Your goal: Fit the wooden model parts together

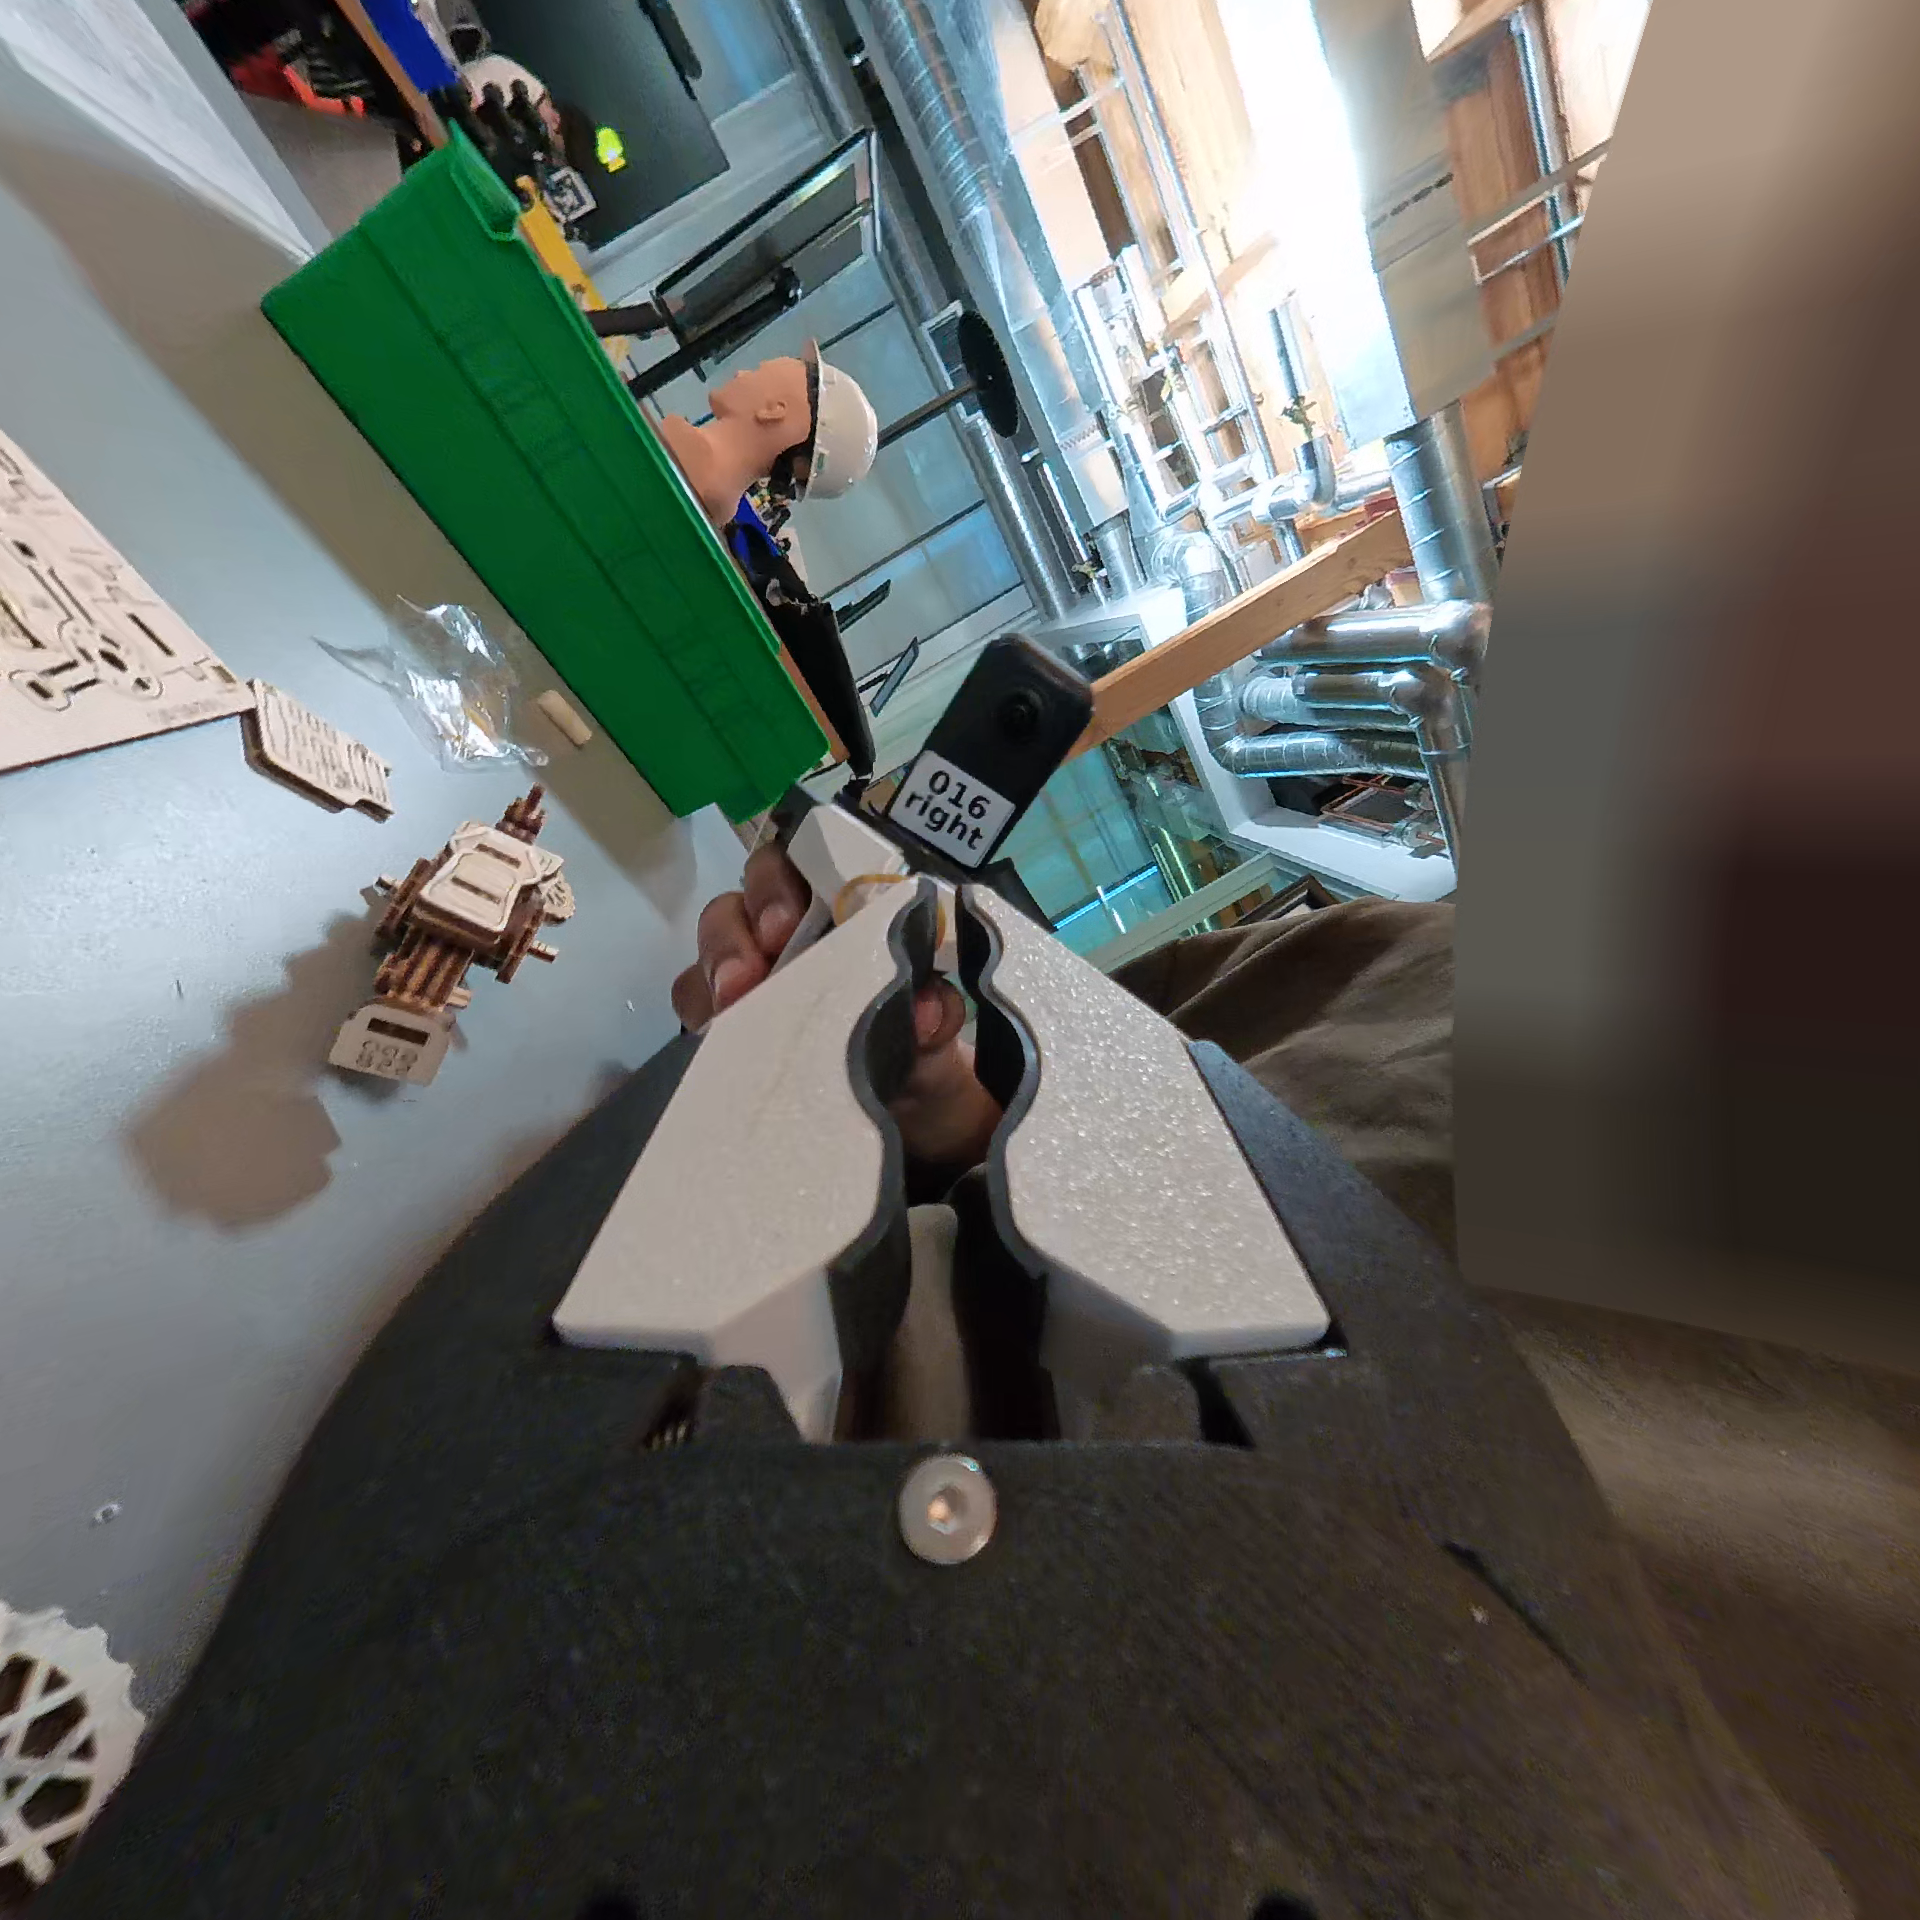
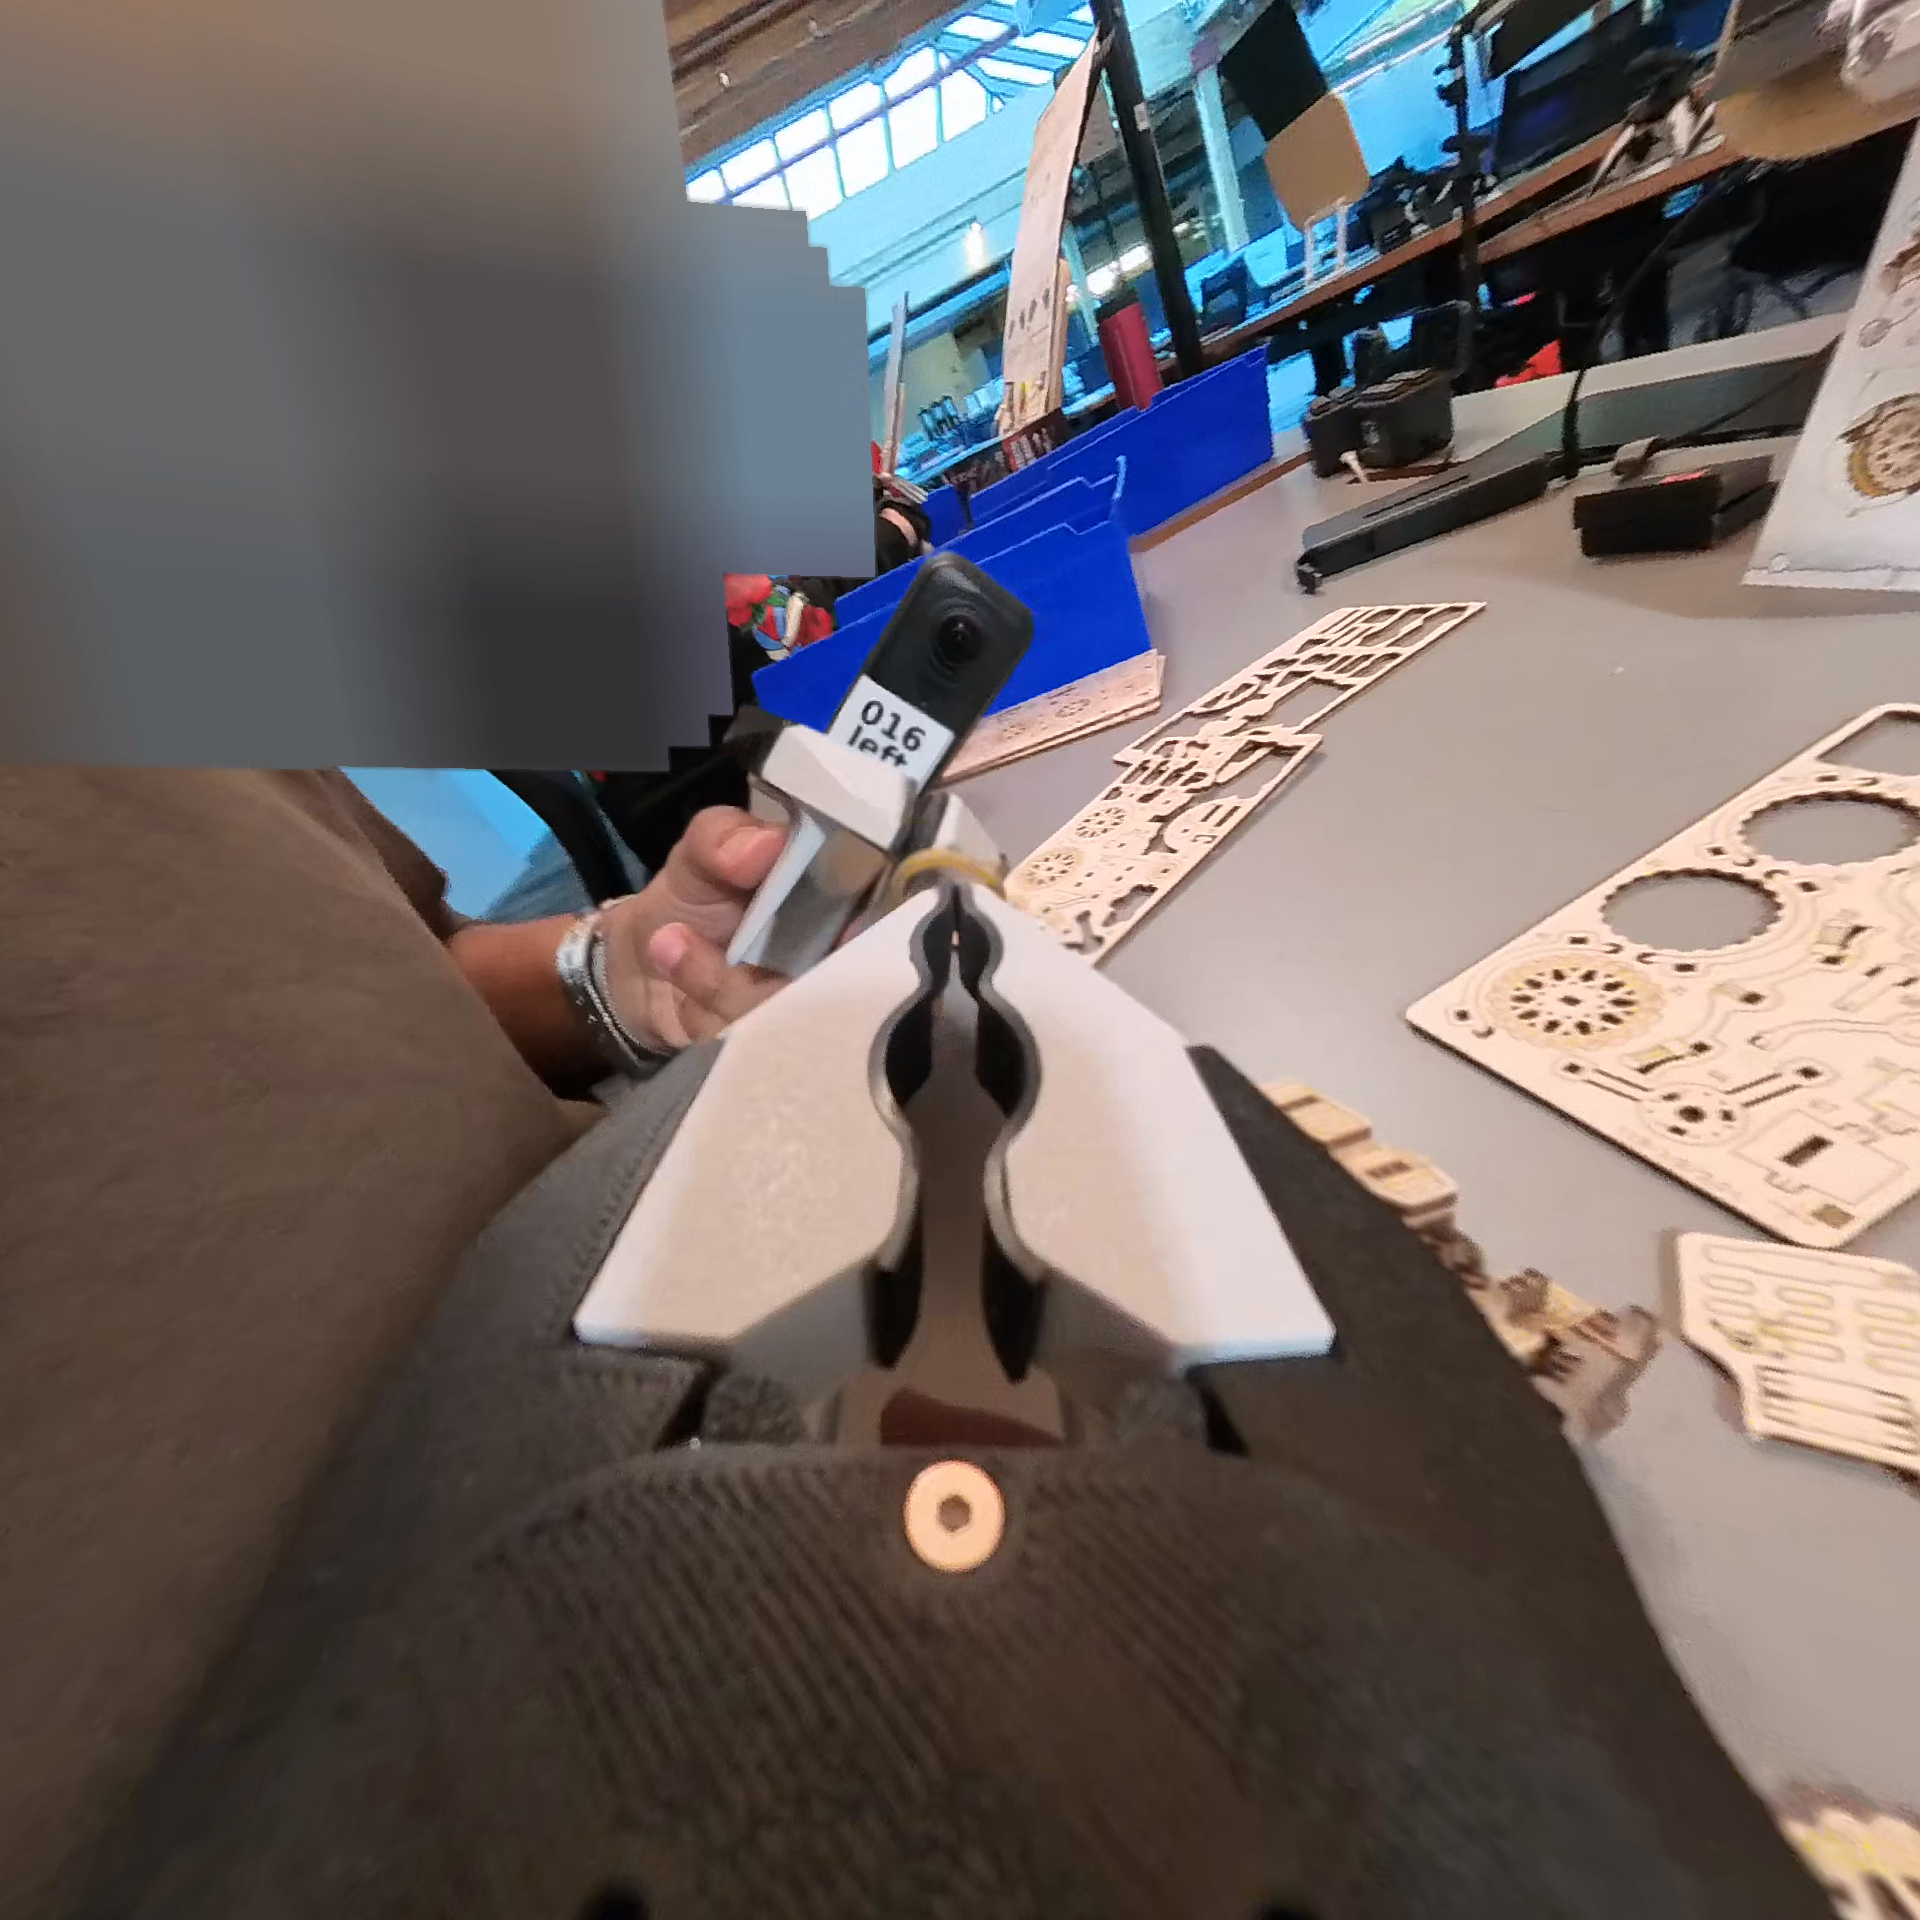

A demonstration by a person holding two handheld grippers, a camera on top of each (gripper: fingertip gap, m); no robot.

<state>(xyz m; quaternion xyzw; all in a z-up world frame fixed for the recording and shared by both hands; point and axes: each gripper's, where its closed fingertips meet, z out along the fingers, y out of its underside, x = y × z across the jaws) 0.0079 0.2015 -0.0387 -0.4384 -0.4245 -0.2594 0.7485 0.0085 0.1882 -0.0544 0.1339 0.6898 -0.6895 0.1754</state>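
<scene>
My left gripper [image 1: 951,896] and right gripper [image 2: 951,902] are both raised above the grey table [image 2: 1403,883] and point tip to tip. Both have their white fingers closed. A thin yellow rubber band [image 1: 878,883] sits where the tips meet and also shows in the right wrist view [image 2: 940,868]; both grippers seem to pinch it. The right gripper shows opposite in the left wrist view [image 1: 831,842], held by a hand [image 1: 738,951]. The left gripper shows opposite in the right wrist view [image 2: 842,831]. A part-built wooden model [image 1: 468,914] lies on the table, apart from both grippers.
Laser-cut wooden sheets [image 2: 1683,1018] [image 2: 1195,810] [image 1: 83,644], loose wooden pieces [image 1: 317,764] [image 2: 1808,1351] and a wooden gear [image 1: 42,1745] lie on the table. A clear plastic bag [image 1: 447,675] lies by a green bin [image 1: 520,457]. Blue bins [image 2: 1039,603] and black devices [image 2: 1662,509] stand at the back. The tips of both grippers are at nearly the same place. The right tips stand about 12 centimeters off the wooden gear [image 1: 42,1745].
</scene>
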